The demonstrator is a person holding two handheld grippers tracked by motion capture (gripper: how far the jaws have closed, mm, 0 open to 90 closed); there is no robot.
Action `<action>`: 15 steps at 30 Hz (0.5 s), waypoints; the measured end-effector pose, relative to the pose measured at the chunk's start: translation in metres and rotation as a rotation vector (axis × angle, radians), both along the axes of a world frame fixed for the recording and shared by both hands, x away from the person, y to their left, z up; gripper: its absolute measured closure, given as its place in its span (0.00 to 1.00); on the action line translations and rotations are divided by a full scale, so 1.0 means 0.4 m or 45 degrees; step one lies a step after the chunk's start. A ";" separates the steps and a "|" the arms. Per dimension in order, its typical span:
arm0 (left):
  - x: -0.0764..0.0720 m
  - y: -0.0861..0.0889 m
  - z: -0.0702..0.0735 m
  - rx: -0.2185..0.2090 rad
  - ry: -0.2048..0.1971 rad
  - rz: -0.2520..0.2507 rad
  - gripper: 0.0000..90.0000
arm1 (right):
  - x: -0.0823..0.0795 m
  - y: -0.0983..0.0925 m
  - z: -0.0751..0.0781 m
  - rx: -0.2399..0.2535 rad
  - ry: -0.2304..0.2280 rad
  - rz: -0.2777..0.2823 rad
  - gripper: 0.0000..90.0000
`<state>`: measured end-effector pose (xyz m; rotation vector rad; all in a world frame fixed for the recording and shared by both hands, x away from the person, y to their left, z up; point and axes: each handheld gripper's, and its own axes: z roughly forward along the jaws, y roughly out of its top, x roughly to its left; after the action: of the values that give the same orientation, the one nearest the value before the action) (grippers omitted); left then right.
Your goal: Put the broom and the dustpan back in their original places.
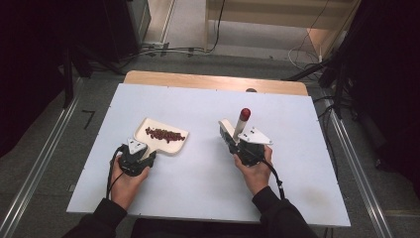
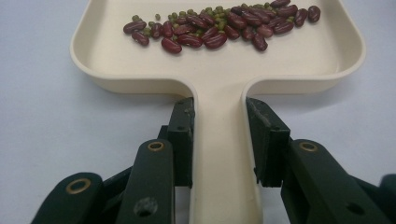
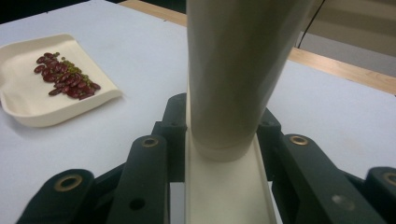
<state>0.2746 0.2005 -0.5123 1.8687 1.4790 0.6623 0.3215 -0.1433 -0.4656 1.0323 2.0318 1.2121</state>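
My left gripper (image 1: pixel 140 153) is clamped on the flat handle of the cream tray (image 2: pixel 224 79), one black jaw pressed to each side of the handle just below where it widens into the dish. The tray lies flat on the white table (image 1: pixel 198 183), left of the middle, with a loose row of red kidney beans (image 2: pixel 219 30) and small green beans (mung, by the look of them) (image 2: pixel 180 15) across its far half.

My right gripper (image 1: pixel 233 141) grasps a narrow cream trough-shaped piece (image 3: pixel 229 186), with the jaws tight against its two side walls. A cream cylinder with a red cap (image 1: pixel 242 121) stands up out of that piece, tilted slightly away from me. This hand sits right of the middle, well apart from the tray.
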 end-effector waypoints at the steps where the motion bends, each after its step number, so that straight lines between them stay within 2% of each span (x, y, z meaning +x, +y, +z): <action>1: 0.002 0.001 0.000 0.000 0.002 0.012 0.74 | 0.000 0.001 0.000 0.001 0.002 0.000 0.71; 15: 0.036 -0.007 0.000 -0.026 0.002 0.171 0.74 | 0.002 0.006 -0.005 -0.007 0.004 0.010 0.71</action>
<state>0.2890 0.1977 -0.5124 1.7661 1.6175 0.7051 0.3221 -0.1408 -0.4676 1.0255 2.0423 1.2087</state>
